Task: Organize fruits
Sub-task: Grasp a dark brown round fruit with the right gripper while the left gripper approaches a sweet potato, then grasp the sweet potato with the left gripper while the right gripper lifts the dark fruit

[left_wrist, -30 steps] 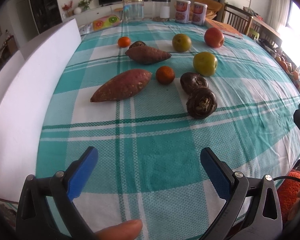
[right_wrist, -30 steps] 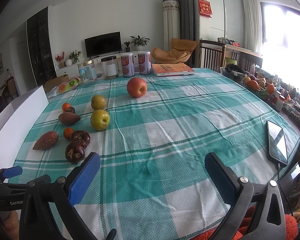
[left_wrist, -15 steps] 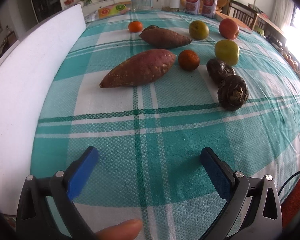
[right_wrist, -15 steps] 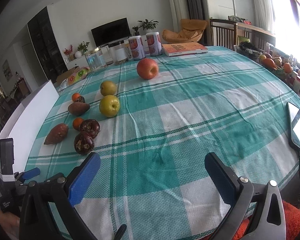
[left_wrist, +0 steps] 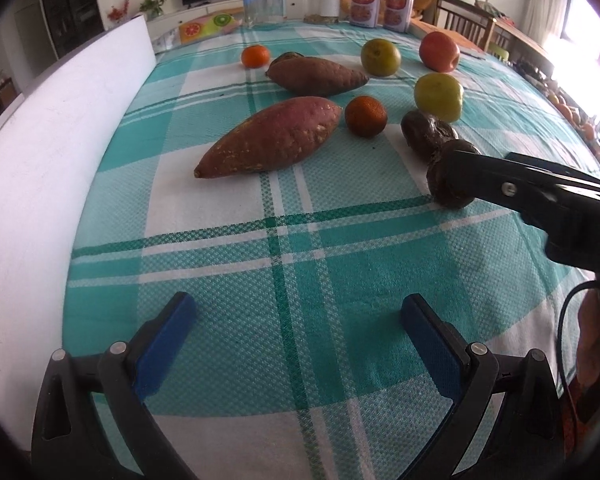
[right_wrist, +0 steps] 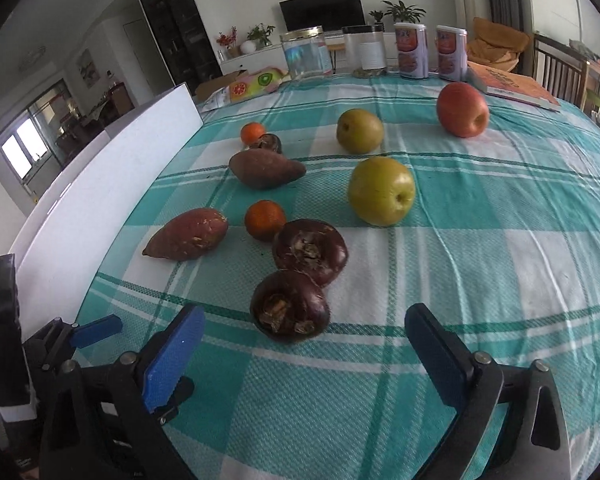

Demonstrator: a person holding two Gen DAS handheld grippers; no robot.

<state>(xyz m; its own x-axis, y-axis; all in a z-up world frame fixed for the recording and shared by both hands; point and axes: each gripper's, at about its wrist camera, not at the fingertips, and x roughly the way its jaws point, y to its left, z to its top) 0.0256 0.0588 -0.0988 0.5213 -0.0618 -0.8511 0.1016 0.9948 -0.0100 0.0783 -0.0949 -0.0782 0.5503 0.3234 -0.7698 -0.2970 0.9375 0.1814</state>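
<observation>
On the teal checked tablecloth [left_wrist: 284,264] lie two sweet potatoes [left_wrist: 272,136] [left_wrist: 316,76], two small oranges [left_wrist: 366,116] [left_wrist: 255,56], two green apples [right_wrist: 381,191] [right_wrist: 359,131], a red apple [right_wrist: 462,109] and two dark brown round fruits [right_wrist: 289,306] [right_wrist: 310,251]. My right gripper [right_wrist: 300,328] is open, its blue fingers either side of the nearest dark fruit, just short of it. My left gripper [left_wrist: 296,316] is open and empty, low over the cloth, in front of the near sweet potato. In the left wrist view the right gripper's arm [left_wrist: 540,196] partly hides the dark fruit [left_wrist: 444,184].
A white board [left_wrist: 48,152] stands along the table's left edge. A glass jar [right_wrist: 306,54], a white canister [right_wrist: 366,52], two cans [right_wrist: 412,51] and an orange book [right_wrist: 516,84] stand at the far edge. Chairs stand at the right.
Both grippers have moved forward towards the fruit. The right gripper has swung left and down, so the near dark fruit now lies between its open fingers. It now shows in the left wrist view.
</observation>
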